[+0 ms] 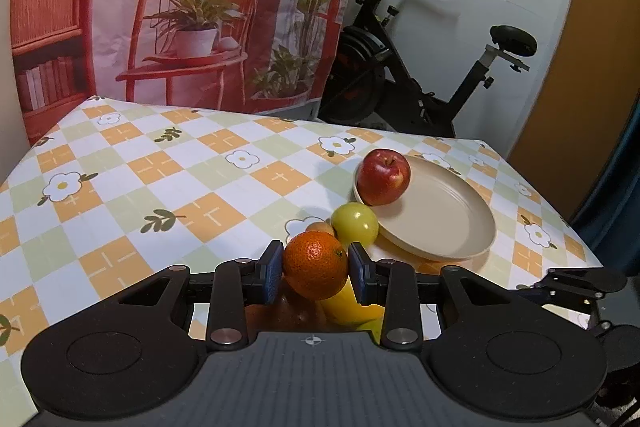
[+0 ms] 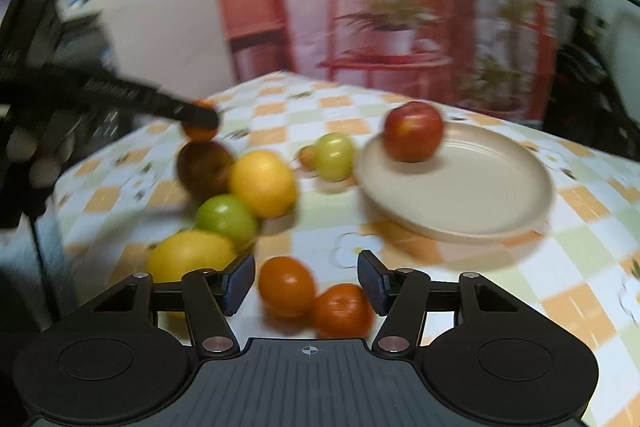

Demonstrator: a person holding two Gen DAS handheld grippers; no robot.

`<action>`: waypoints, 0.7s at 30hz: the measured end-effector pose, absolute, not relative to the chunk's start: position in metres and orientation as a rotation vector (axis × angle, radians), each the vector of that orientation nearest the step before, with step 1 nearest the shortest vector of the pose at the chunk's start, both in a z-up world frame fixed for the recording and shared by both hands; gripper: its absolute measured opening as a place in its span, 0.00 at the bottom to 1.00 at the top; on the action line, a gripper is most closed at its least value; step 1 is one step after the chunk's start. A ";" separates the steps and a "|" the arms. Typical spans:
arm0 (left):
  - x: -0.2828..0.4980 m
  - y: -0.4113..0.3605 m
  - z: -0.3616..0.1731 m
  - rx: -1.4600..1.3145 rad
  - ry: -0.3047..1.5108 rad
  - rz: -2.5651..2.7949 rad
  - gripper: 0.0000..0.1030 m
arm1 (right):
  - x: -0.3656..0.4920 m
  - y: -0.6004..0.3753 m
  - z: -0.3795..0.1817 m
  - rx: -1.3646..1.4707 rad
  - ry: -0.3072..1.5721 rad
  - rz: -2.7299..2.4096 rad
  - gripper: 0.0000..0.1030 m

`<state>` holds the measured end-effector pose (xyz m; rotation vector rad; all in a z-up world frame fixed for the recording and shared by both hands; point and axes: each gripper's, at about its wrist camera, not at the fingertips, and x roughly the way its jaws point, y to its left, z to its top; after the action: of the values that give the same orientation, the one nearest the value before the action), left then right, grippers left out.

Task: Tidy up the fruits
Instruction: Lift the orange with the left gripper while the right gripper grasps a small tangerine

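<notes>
While the left gripper [image 1: 315, 269] is clamped on an orange [image 1: 315, 265], its blue pads [image 1: 272, 273] pressing the fruit's widest part from either side, the fruit hangs above the table rather than resting on it. Ahead of the fingers and to their right sits the beige plate [image 1: 448, 223], with a red apple [image 1: 383, 177] on its near-left rim and a green apple [image 1: 354, 224] just outside it on the checked tablecloth [image 1: 160, 163].

An orange is likely firm, moderately heavy and round, with a dimpled skin that gives the pads some purchase. A grip across the equator, as here, should keep it from squirting out; squeezing harder would only bruise it.

The right gripper [image 2: 306, 281] stands spread and empty, two small orange fruits [image 2: 286, 285] lying between and just ahead of its fingers. That view is blurred, so finer detail there cannot be judged.
</notes>
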<state>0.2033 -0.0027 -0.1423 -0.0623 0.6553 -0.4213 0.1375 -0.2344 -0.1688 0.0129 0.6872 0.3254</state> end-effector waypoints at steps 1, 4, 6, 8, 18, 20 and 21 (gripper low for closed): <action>0.203 -0.003 -0.143 -0.064 0.657 -0.423 0.36 | 0.140 -0.231 -0.169 -0.013 0.701 0.346 0.45; 0.202 -0.002 -0.145 -0.069 0.662 -0.426 0.36 | 0.144 -0.224 -0.170 -0.064 0.725 0.381 0.42; 0.202 -0.001 -0.146 -0.073 0.665 -0.428 0.36 | 0.148 -0.221 -0.170 -0.081 0.740 0.398 0.41; 0.201 0.000 -0.147 -0.076 0.668 -0.429 0.36 | 0.153 -0.219 -0.172 -0.102 0.757 0.418 0.41; 0.201 -0.001 -0.146 -0.077 0.670 -0.435 0.36 | 0.165 -0.211 -0.179 -0.176 0.806 0.462 0.34; 0.200 -0.001 -0.147 -0.075 0.670 -0.435 0.36 | 0.167 -0.208 -0.179 -0.193 0.814 0.472 0.33; 0.200 -0.001 -0.147 -0.076 0.670 -0.435 0.36 | 0.167 -0.208 -0.179 -0.194 0.815 0.475 0.32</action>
<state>0.2003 -0.0013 -0.1466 -0.0756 0.6699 -0.4350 0.1675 -0.2084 -0.1792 -0.1942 0.8146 0.4749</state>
